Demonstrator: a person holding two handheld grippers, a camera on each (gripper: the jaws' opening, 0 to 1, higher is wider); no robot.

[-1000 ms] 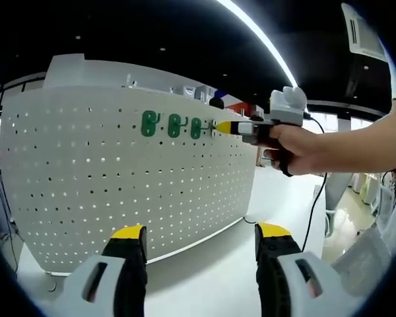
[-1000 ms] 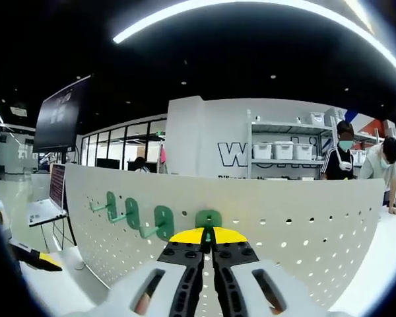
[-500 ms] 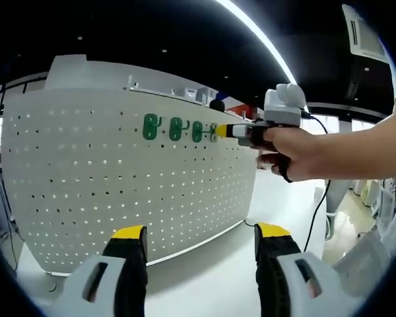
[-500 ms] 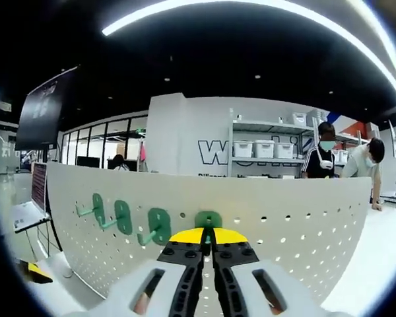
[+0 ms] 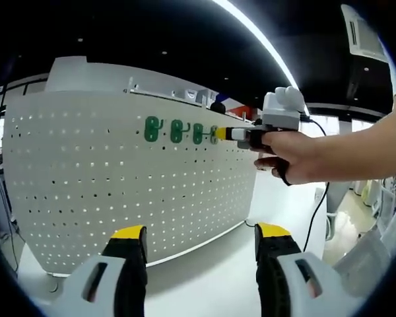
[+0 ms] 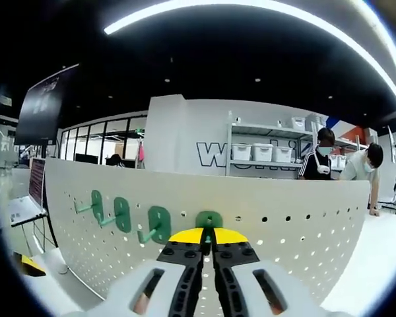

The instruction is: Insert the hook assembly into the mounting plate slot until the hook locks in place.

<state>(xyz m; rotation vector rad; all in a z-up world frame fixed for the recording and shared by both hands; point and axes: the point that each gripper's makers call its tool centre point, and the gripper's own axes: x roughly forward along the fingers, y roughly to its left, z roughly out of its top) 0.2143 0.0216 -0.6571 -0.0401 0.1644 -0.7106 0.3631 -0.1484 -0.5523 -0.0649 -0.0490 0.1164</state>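
In the left gripper view, a white pegboard panel [image 5: 119,185] is standing upright on a white table [image 5: 224,264], filling the left and centre of the frame. Three green hooks [image 5: 175,130] are sitting in a row near its upper edge, just left of centre. The left gripper [image 5: 198,247] is rising from the bottom of the frame with its yellow-tipped jaws spread wide apart, holding nothing and hanging well clear of the panel. From the right, a hand [image 5: 297,155] is bringing the right gripper [image 5: 219,134] up against the panel, its yellow tip touching the board just beside the rightmost of the three hooks.

In the right gripper view, the right gripper [image 6: 207,236] is pointing straight at the panel [image 6: 303,224] — its jaws are pressed together on a fourth green hook [image 6: 209,221], whose rounded plate is showing just above the yellow tips, against the board. Whether it is fully seated cannot be told. The other three hooks [image 6: 123,214] are trailing off toward the left. Beyond the panel, two people [image 6: 317,158] are standing by shelving at upper right.
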